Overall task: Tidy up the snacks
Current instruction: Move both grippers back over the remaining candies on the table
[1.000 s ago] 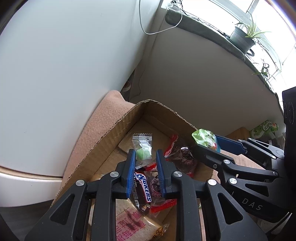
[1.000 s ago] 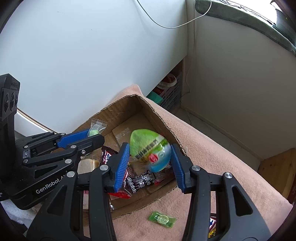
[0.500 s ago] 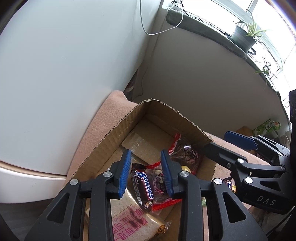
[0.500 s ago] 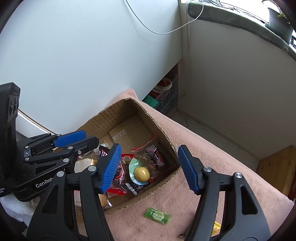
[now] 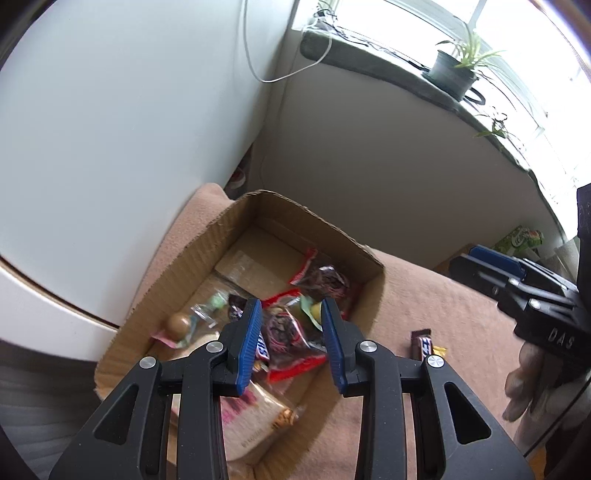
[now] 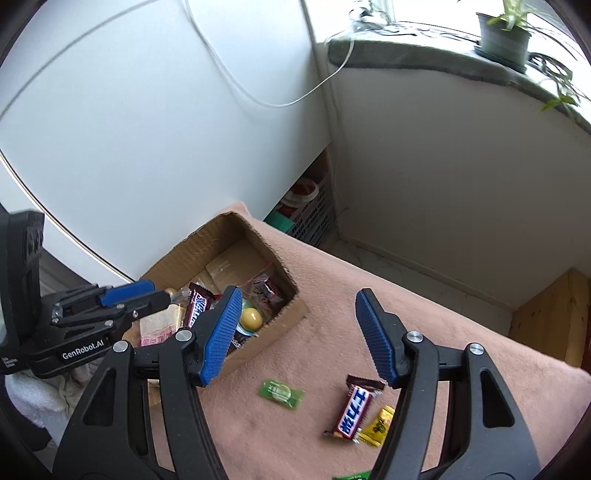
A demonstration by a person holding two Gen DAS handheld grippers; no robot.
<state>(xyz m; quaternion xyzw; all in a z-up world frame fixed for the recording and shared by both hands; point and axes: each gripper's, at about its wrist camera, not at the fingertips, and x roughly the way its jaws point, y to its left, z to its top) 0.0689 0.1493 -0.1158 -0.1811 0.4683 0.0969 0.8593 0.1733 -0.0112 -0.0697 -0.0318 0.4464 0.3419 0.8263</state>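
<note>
A cardboard box (image 5: 199, 254) (image 6: 284, 325) sits on a pink blanket (image 6: 461, 343) and holds several wrapped snacks, among them a Snickers bar (image 6: 195, 302) and a green pack with a yellow ball (image 6: 251, 317). My left gripper (image 5: 291, 339) is open and empty above the box. My right gripper (image 6: 299, 332) is open and empty, above the blanket to the right of the box; it shows at the right edge of the left wrist view (image 5: 517, 280). On the blanket lie a green candy (image 6: 281, 392), a Snickers bar (image 6: 355, 410) (image 5: 422, 343) and a yellow packet (image 6: 378, 424).
A white appliance wall (image 6: 147, 129) stands behind the box. A basket (image 6: 310, 218) sits on the floor past the blanket's far edge. A wooden piece (image 6: 550, 314) is at the right. A windowsill with a potted plant (image 6: 502, 33) runs above.
Both grippers let go of their snacks into the box: the left dropped a small green candy, the right the green pack. Both then opened and drew back and up from the box.
</note>
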